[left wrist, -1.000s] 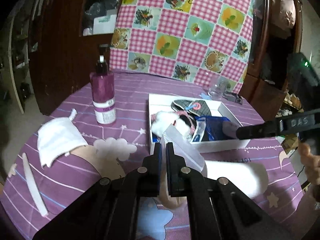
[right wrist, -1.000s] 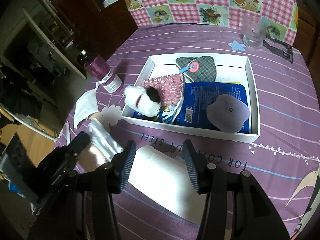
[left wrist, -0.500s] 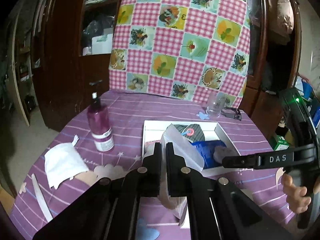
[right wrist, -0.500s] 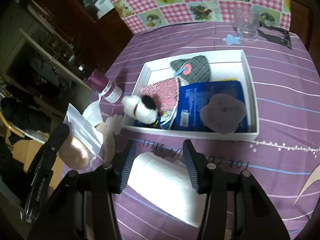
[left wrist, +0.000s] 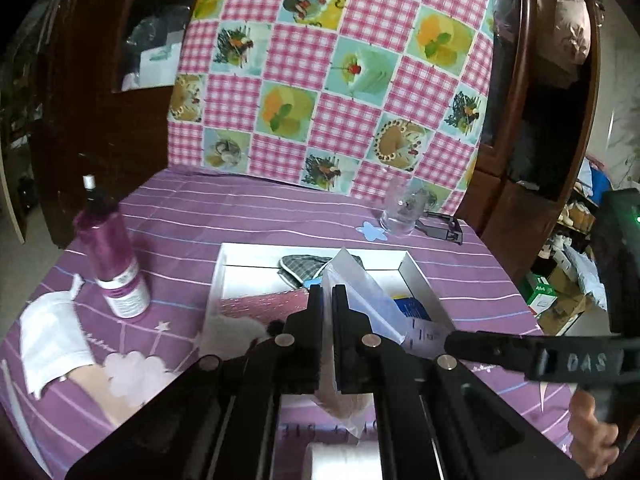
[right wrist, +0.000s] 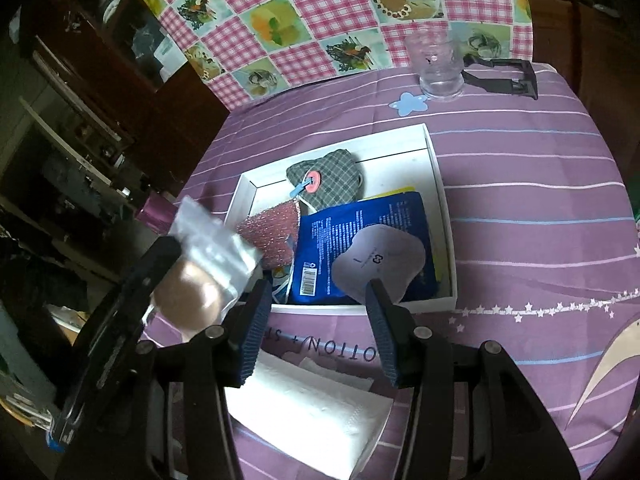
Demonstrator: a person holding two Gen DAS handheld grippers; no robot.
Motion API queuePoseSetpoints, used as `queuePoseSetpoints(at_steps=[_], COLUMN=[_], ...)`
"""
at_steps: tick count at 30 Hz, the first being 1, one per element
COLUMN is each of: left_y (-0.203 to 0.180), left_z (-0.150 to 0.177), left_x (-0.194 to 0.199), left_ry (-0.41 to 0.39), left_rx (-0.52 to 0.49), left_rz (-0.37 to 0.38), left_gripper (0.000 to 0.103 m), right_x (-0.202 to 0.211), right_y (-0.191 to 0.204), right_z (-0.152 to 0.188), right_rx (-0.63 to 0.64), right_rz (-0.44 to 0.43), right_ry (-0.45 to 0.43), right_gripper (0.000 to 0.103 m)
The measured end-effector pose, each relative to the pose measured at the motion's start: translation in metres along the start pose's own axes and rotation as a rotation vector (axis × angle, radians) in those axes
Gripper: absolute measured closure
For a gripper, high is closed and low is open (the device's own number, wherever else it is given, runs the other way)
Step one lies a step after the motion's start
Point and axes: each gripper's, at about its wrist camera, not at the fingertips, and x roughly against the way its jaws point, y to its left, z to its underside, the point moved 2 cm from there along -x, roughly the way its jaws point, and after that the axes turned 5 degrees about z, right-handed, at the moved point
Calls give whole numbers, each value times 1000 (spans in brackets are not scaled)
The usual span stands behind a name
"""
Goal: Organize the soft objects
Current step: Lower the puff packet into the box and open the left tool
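Note:
My left gripper point(left wrist: 327, 294) is shut on a clear plastic bag point(left wrist: 360, 296) with a tan puff inside, held in the air over the near left corner of the white box point(left wrist: 418, 276). The bag also shows in the right wrist view point(right wrist: 200, 264), beside the box point(right wrist: 440, 200). The box holds a grey plaid pouch point(right wrist: 332, 180), a pink sparkly cloth point(right wrist: 272, 228), a blue packet point(right wrist: 360, 232) and a grey pad point(right wrist: 380, 260). My right gripper point(right wrist: 316, 304) is open and empty, above a white folded pad point(right wrist: 312, 412) on the purple cloth.
A purple pump bottle point(left wrist: 112, 256) stands left of the box. A white cloth point(left wrist: 52, 340) lies at the far left. A clear glass point(right wrist: 438, 66) and a black clip point(right wrist: 504, 76) sit at the back. A checked chair back point(left wrist: 328, 80) rises behind the table.
My left gripper has lifted the bagged puff off the table and carried it right, toward the box. My right gripper stays open over the white pad.

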Motion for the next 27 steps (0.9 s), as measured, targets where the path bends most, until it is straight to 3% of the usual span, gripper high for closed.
queuePoseSetpoints(at_steps=[5,9,12,15,20,24,27], left_y=[3,10,21,38,30,23,24], left_z=[4,10,19,19,28,27,25], left_x=[-22,-42,-62,-66,-70,-63,-60], left_ry=[1,10,83,117,175,138,133], left_rx=[21,33,37,135,24,-24,-28], left_rz=[12,-44,-116,-96,-154,-193,-191], left_gripper=[100,100,100,100,100,98,82], right_x=[-10,-16,-17,-18,-19,-19,-17], right_y=[1,-1,-3,-3,-3,-3,-1], right_z=[0,1,2,2,2,2,2], right_rx=[20,25,23,26,25,28,38], right_rz=[37,71,86,96,97,97,90], right_ry=[-12,3,7,8,15,14,11], right_gripper=[53,53,53,53,53,53,53])
